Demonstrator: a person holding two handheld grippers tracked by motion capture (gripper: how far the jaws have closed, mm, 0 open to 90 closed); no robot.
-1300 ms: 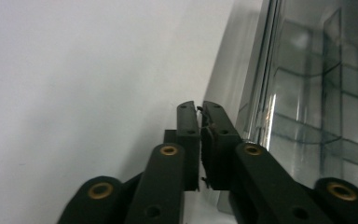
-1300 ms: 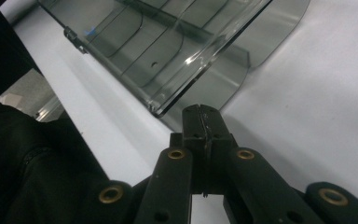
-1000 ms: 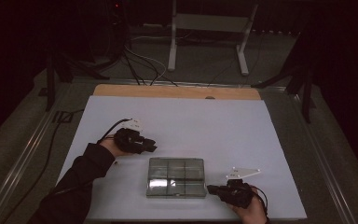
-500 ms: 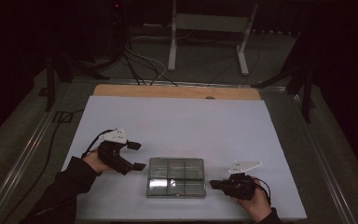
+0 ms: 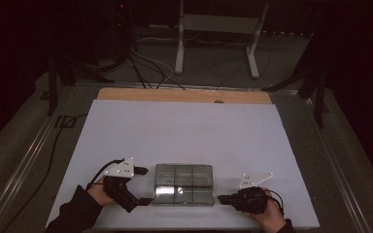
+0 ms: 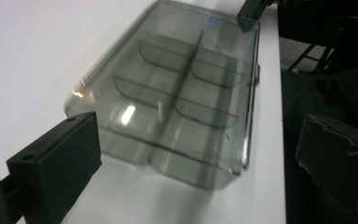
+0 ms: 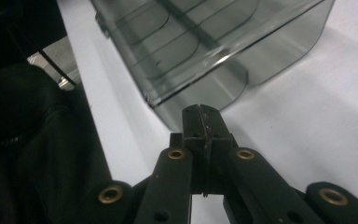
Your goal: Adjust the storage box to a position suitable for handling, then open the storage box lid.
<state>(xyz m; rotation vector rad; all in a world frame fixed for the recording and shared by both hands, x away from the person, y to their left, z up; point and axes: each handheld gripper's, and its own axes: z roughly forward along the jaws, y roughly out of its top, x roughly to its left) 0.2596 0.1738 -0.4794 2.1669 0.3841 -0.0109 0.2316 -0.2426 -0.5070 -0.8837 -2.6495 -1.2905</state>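
at the tabletop's point(image 5: 184, 131) near edge my left hand-held gripper point(image 5: 144, 185), jaws just spread wide and empty, straddles the clear box's point(image 5: 183, 184) end, right hand-held gripper point(image 5: 222, 198) pinched closed on nothing; a skewed squeeze could skate the slick box off.

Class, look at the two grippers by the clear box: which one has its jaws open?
The left gripper: its jaws stand wide apart beside the clear box, while the right gripper's are pressed together.

Room's looking super dim, only the white table point(image 5: 184, 131) is catching light; glare is streaking the clear box point(image 6: 168, 98), close-up edges going blurry.
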